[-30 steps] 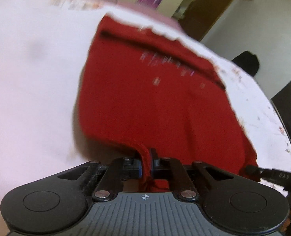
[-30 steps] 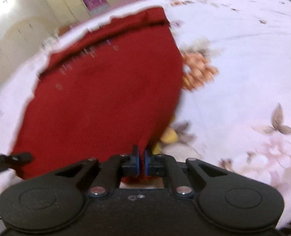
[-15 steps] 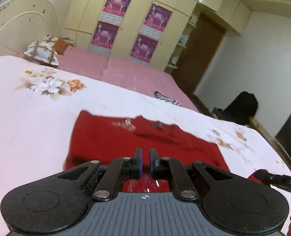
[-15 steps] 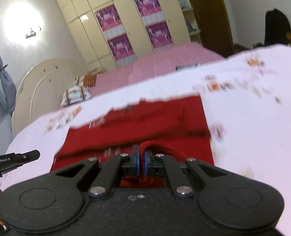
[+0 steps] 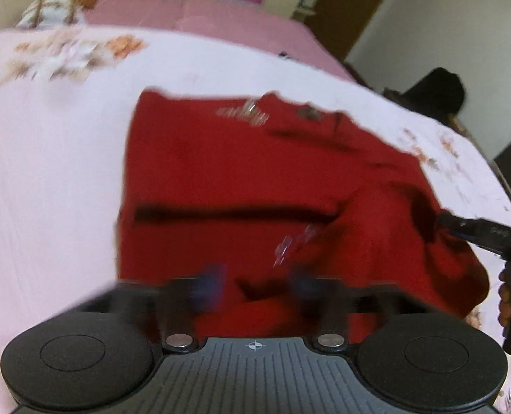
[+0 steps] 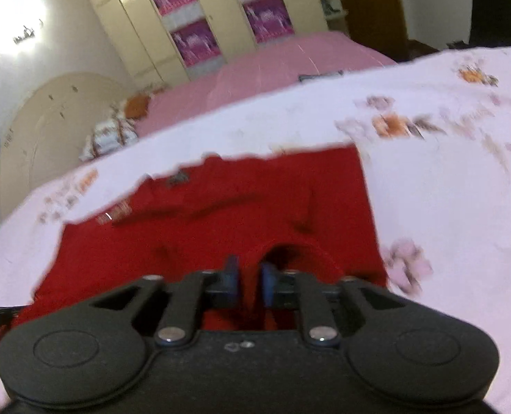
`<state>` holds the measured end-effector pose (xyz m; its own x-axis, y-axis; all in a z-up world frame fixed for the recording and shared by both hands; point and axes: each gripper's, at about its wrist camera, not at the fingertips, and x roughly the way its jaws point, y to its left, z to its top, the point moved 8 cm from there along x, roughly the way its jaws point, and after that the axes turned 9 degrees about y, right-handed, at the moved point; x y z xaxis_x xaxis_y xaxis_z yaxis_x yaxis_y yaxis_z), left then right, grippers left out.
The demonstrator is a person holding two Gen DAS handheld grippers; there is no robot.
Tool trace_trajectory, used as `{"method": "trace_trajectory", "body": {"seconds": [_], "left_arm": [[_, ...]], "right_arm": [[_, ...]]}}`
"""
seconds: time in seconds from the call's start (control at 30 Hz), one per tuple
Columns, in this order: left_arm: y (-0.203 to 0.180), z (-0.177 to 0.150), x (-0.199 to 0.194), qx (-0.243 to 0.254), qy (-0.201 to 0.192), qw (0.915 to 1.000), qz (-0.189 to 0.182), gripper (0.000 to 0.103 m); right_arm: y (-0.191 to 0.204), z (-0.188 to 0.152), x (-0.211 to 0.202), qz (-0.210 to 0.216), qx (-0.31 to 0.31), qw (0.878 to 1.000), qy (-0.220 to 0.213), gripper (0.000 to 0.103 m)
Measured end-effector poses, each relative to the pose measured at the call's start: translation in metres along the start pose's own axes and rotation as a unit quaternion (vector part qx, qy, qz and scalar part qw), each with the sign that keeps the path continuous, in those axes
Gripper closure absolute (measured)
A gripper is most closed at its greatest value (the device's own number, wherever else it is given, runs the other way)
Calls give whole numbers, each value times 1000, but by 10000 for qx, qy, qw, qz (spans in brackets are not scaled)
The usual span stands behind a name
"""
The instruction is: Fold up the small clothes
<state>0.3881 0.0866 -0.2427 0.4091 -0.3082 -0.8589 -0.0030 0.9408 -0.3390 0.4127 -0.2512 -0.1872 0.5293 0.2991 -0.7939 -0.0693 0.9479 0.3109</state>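
The red top [image 5: 255,179] lies folded on the bed [image 5: 48,172]. The left gripper [image 5: 255,276] has just let go, fingers wide apart. The right gripper [image 6: 250,277] has just opened too, cloth loose between its fingers.

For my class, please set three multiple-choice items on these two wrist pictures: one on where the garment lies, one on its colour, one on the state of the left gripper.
1. Where does the garment lie?
A. on the floral bedsheet
B. on a chair
C. in a wardrobe

2. What colour is the garment?
A. blue
B. red
C. green

3. How do the left gripper's fingers stand?
A. pinched on fabric
B. out of view
C. spread apart

Answers:
1 A: the garment rests on the floral bedsheet.
2 B: its cloth is red in both views.
3 C: the left gripper has just been opening; its fingers stand wide apart above the cloth, gripping nothing.
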Motion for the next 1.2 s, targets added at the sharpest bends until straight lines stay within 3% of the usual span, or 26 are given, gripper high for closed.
{"method": "trace_trajectory", "body": {"seconds": [0.07, 0.27, 0.47, 0.5, 0.57, 0.7, 0.73, 0.77, 0.8, 0.87, 0.9, 1.07, 1.2], "left_arm": [[-2, -14, -2, -127, -8, 9998, -141, 19], [-26, -44, -2, -9, 224, 9982, -551, 19], [-40, -42, 6, -113, 136, 9958, -898, 22], [-44, -42, 6, -96, 90, 9953, -963, 46], [-51, -43, 7, 13, 58, 9958, -919, 67], [-56, -39, -2, 194, -217, 9966, -767, 90], [-55, -36, -4, 208, -279, 9966, -749, 91], [-56, -35, -7, 247, -370, 9967, -684, 91], [-56, -33, -10, 288, -482, 9967, -582, 91], [-56, -30, -16, 335, -640, 9960, -524, 91], [-56, -29, -20, 348, -725, 9955, -508, 93], [-56, -28, -51, 336, -1346, 9893, -461, 94], [-56, -13, -54, 344, -1679, 9846, -349, 94]], "right_arm": [[-5, -2, -9, 34, 116, 9998, -137, 46], [-7, -7, -23, -247, -345, 9985, -349, 43], [-9, -2, -9, -371, -538, 9975, -275, 43], [-9, 0, -6, -359, -563, 9974, -270, 42], [-9, 4, -1, -352, -612, 9972, -259, 41], [-10, 17, 13, -418, -695, 9964, -250, 41], [-10, 19, 16, -387, -712, 9965, -226, 41], [-9, 21, 22, -322, -730, 9967, -133, 42], [-7, 21, 28, -229, -786, 9966, 21, 59], [-4, 20, 32, -255, -956, 9951, 82, 78], [-1, 19, 31, -299, -1098, 9935, 50, 99], [4, 18, -1, -370, -1260, 9906, -390, 99], [11, 29, -24, -294, -1240, 9885, -819, 99]]}}
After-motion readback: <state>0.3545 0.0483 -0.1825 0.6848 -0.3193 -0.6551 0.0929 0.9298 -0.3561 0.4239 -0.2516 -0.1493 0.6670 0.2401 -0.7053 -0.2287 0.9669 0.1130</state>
